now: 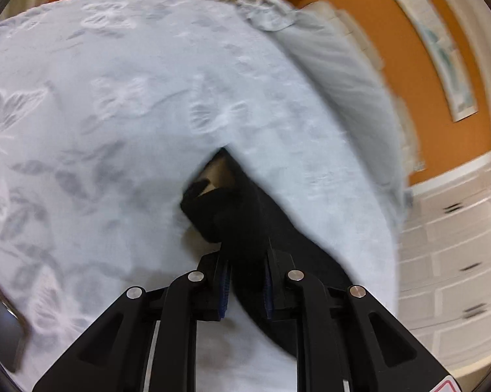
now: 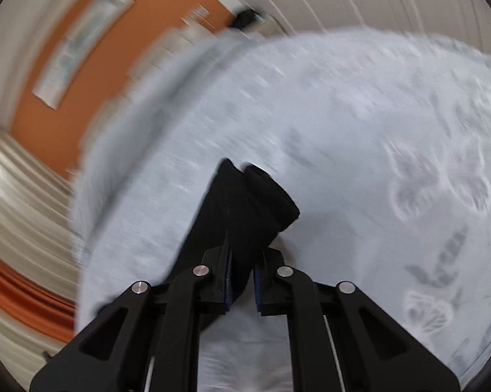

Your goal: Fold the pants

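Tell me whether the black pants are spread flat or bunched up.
Bunched. The black fabric pants hang gathered in both tongs, left tongs and right tongs, above the pale blue butterfly-print bedspread.

The left gripper (image 1: pixel 247 258) points forward and down, its two black fingers nearly together, with the blue pads (image 1: pixel 225 289) pressing on a bunch of black pants (image 1: pixel 245 215) fabric. The right gripper (image 2: pixel 243 269) is angled downward likewise, its jaws narrower still, clamped on a rolled fold of the same garment. No hand or sleeve shows in either wrist view.
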A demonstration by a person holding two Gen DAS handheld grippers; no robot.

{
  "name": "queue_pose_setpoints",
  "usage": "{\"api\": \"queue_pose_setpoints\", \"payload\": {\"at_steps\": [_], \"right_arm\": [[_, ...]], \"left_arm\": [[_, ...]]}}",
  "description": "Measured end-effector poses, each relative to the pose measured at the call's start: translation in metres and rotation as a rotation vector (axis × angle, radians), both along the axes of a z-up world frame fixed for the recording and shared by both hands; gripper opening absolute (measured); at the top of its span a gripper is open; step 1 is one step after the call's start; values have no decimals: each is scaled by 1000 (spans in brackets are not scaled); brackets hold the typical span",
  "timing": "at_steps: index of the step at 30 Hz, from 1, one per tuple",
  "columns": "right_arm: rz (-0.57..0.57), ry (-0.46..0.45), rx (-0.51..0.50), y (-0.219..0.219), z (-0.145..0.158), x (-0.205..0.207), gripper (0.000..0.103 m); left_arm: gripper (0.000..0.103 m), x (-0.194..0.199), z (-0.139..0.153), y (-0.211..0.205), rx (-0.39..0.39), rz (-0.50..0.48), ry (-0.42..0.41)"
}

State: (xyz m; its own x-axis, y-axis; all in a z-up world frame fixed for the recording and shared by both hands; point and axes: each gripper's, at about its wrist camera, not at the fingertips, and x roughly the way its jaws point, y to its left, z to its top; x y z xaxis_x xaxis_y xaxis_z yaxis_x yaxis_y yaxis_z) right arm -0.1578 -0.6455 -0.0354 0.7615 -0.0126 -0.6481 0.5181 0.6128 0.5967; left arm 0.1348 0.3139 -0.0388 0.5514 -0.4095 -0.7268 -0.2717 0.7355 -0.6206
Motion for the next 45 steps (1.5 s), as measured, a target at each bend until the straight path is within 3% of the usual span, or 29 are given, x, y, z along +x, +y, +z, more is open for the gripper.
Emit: {"api": "queue_pose_setpoints", "payload": {"at_steps": [2,3,5,7,8,9,11,13,14,16,19,22,26,28,30,34,38,40,42,45], "right_arm": [[27,92,6,3,-35,7,9],[32,106,19,6,-49,6,12],[13,60,46,8,-56,0,17],[3,2,90,7,-59,-4,34],[1,-39,123,5,-60,-5,50],[-8,-65,140,4,-61,-4,53],[-18,-56,118,7,-57,2,50],[-21,-11,56,12,-51,13,30],[-16,-9,42,16,-48,16,11],[-15,-39,30,21,-37,19,10],[15,-96,-20,36,-7,25,10],[130,-159,-69,74,32,46,10],[383,-226,-113,165,74,97,10],[516,-220,-121,219,75,127,10],[617,-195,-133,266,65,151,10],[782,-81,-202,349,19,184,10],[904,83,-281,395,-27,189,21],[920,55,-339,402,-12,183,35],[946,-29,-225,396,16,187,61],[1020,-110,-39,406,50,223,64]], "left_arm": [[17,-10,-30,0,7,-6,67],[26,-19,-41,2,-10,12,67],[34,-34,-42,4,-10,41,43],[49,-47,-34,3,42,70,41],[52,-52,-29,1,89,92,46],[55,-57,-23,-2,134,111,52],[55,-70,-6,-13,222,149,39],[55,-80,11,-22,285,191,-5],[55,-87,23,-32,335,220,-37],[59,-91,41,-56,403,216,-99],[62,-84,53,-96,397,132,-153],[62,-67,55,-145,356,34,-187],[63,-40,41,-189,269,-39,-161],[63,-30,27,-204,249,-80,-144],[63,-27,14,-211,280,-120,-133],[63,-34,10,-201,338,-118,-151],[63,-37,13,-191,409,-98,-161],[64,-35,12,-190,423,-111,-149],[65,-34,7,-189,390,-119,-129],[66,-33,-2,-191,327,-132,-99]]}}
